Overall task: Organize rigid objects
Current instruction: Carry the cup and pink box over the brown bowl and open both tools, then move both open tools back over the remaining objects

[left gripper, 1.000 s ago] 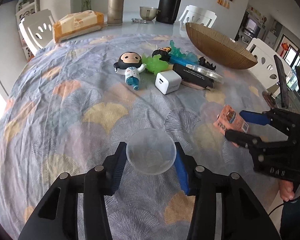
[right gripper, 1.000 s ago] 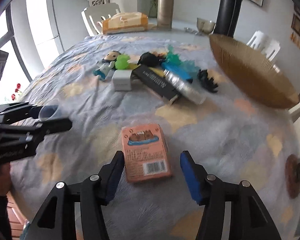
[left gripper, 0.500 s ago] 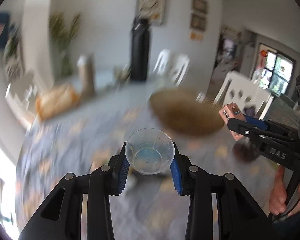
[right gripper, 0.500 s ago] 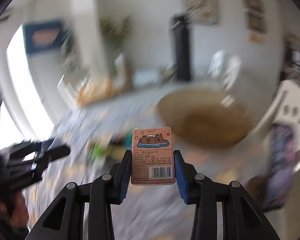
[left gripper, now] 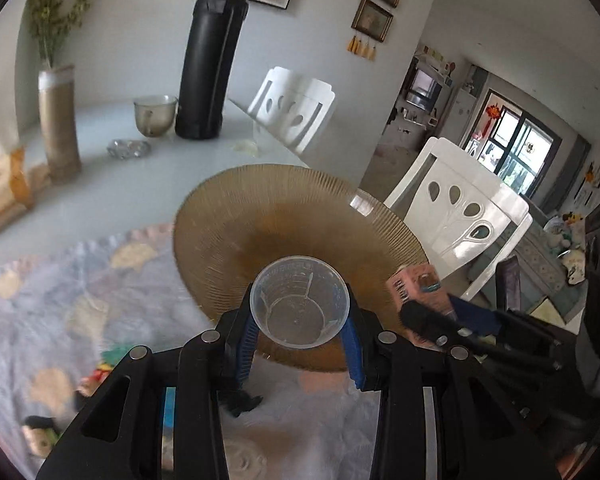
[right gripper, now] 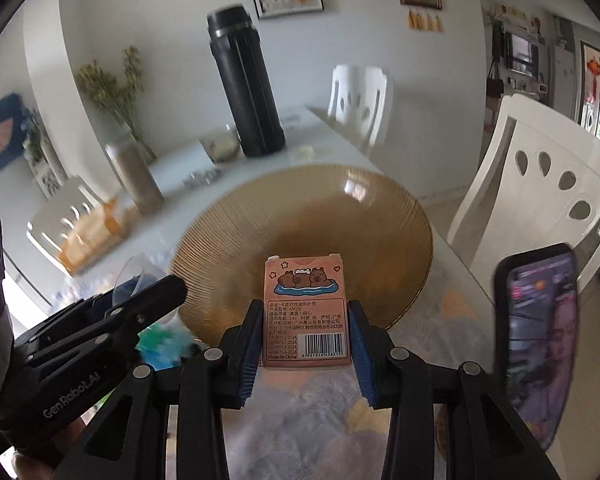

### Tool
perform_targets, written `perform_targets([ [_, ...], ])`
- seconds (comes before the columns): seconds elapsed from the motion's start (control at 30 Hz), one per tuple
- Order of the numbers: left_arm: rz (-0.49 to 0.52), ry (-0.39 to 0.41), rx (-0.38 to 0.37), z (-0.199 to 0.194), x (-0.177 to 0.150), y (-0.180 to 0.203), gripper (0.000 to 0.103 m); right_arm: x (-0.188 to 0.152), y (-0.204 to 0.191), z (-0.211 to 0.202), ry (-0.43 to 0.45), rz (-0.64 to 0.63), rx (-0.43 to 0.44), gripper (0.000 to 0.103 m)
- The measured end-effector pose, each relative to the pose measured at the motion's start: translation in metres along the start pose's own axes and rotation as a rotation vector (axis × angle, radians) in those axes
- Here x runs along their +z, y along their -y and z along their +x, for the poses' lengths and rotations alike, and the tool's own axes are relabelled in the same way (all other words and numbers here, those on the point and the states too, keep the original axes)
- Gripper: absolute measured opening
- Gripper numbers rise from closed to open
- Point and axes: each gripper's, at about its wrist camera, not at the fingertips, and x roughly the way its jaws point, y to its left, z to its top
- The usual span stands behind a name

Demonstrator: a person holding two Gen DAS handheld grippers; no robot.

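My left gripper [left gripper: 299, 334] is shut on a clear plastic cup [left gripper: 299, 306], held in the air over the near rim of the wide amber ribbed bowl [left gripper: 260, 220]. My right gripper [right gripper: 305, 330] is shut on a pink card box [right gripper: 305, 312] with a capybara picture and a barcode, held upright in front of the same bowl [right gripper: 300, 220]. In the left wrist view the right gripper [left gripper: 428, 316] with the pink box [left gripper: 414, 282] hangs just right of the cup. In the right wrist view the left gripper [right gripper: 148, 292] reaches in from the left.
A tall black flask [left gripper: 210, 56], a metal cup [left gripper: 154, 114], a tan tumbler [left gripper: 58, 120] and a tissue pack [left gripper: 2, 188] stand behind the bowl. White chairs [left gripper: 466, 208] ring the table. A phone [right gripper: 538, 336] stands at right. Small toys [left gripper: 112, 360] lie on the patterned cloth.
Both grippers have lifted off the cloth and swung toward the amber bowl, the left with the cup. The right one closed on the pink box and carried it up.
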Motion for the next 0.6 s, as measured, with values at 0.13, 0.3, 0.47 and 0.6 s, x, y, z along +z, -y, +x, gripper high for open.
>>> perform_targets([
  [0.13, -0.019, -0.013, 0.025, -0.001, 0.002, 0.000, 0.062, 0.006, 0.005, 0.009, -0.023, -0.002, -0.039, 0.043],
  [0.3, -0.047, 0.094, 0.032, -0.063, -0.005, -0.019, 0.078, 0.010, 0.009, -0.025, 0.093, -0.006, -0.064, 0.056],
  [0.47, -0.109, 0.193, 0.111, -0.142, -0.030, -0.049, 0.078, 0.002, -0.010, -0.058, 0.150, -0.053, -0.021, 0.062],
  [0.6, -0.152, 0.222, 0.226, -0.186, -0.059, -0.072, 0.078, -0.012, -0.044, -0.071, 0.144, -0.119, 0.089, 0.065],
])
